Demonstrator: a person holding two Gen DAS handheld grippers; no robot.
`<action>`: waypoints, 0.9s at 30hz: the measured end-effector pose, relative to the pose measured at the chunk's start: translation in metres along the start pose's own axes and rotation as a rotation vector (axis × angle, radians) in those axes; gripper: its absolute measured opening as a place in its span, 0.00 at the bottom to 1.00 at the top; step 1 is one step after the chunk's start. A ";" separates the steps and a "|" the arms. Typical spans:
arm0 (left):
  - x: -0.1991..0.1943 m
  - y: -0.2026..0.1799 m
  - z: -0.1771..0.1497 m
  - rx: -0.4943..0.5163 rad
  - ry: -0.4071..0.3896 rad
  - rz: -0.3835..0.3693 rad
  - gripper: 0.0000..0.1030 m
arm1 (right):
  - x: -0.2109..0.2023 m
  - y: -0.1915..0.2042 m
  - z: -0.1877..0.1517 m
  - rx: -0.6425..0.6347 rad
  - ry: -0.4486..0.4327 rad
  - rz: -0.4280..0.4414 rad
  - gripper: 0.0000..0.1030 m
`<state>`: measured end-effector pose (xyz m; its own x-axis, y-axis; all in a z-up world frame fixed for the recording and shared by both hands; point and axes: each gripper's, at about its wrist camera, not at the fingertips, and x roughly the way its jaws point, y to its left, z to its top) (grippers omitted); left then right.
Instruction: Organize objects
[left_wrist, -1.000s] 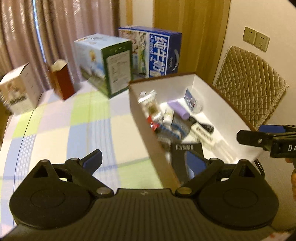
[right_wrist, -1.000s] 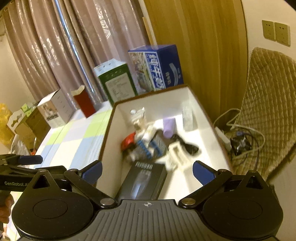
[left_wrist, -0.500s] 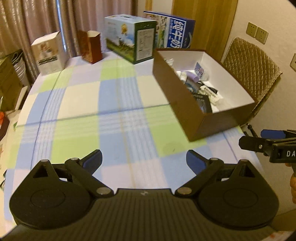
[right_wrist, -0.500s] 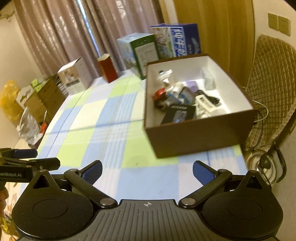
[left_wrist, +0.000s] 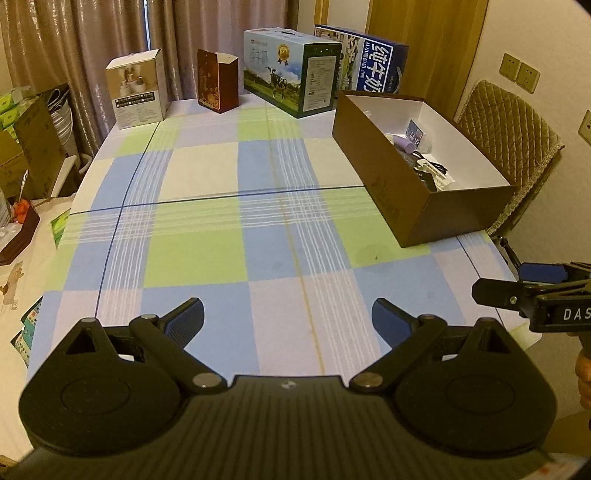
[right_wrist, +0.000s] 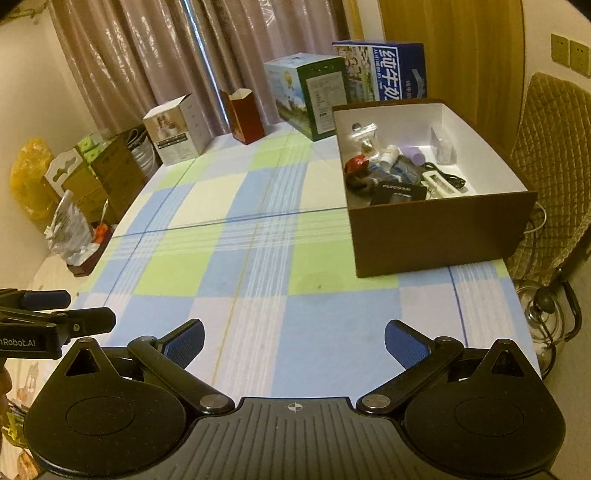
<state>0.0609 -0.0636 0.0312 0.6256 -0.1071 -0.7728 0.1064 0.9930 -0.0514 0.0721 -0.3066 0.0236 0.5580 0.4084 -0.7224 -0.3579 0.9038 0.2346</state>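
Note:
A brown cardboard box (left_wrist: 391, 192) with a white inside stands on the right side of the checked tablecloth (left_wrist: 221, 221); it also shows in the right wrist view (right_wrist: 436, 232). Several small items lie in it: a black carton (right_wrist: 397, 192), a purple tube (right_wrist: 413, 153), a red object (right_wrist: 356, 162), a white bottle (right_wrist: 388, 155), a black cable (right_wrist: 448, 177). My left gripper (left_wrist: 288, 317) is open and empty above the near table edge. My right gripper (right_wrist: 293, 341) is open and empty, also well short of the box.
At the table's far edge stand a white carton (left_wrist: 136, 88), a dark red carton (left_wrist: 216, 79), a green milk box (left_wrist: 291, 74) and a blue milk box (left_wrist: 364, 61). A quilted chair (left_wrist: 509, 129) is right of the table. Boxes and bags are stacked at the left.
Both grippers have pulled back from over the box to the near edge of the table. The black carton now lies in the box. Both grippers stay open.

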 end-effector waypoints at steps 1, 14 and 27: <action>-0.001 0.001 -0.001 0.000 -0.001 0.000 0.93 | 0.000 0.002 -0.001 -0.003 0.000 -0.001 0.98; -0.012 0.008 -0.011 -0.019 -0.005 0.003 0.93 | -0.001 0.016 -0.004 -0.039 0.002 0.005 0.98; -0.015 0.005 -0.013 -0.025 -0.015 0.007 0.93 | -0.003 0.014 -0.005 -0.049 0.000 0.009 0.98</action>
<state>0.0421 -0.0563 0.0348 0.6375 -0.1009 -0.7638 0.0831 0.9946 -0.0620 0.0615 -0.2954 0.0258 0.5545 0.4166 -0.7204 -0.3990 0.8928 0.2091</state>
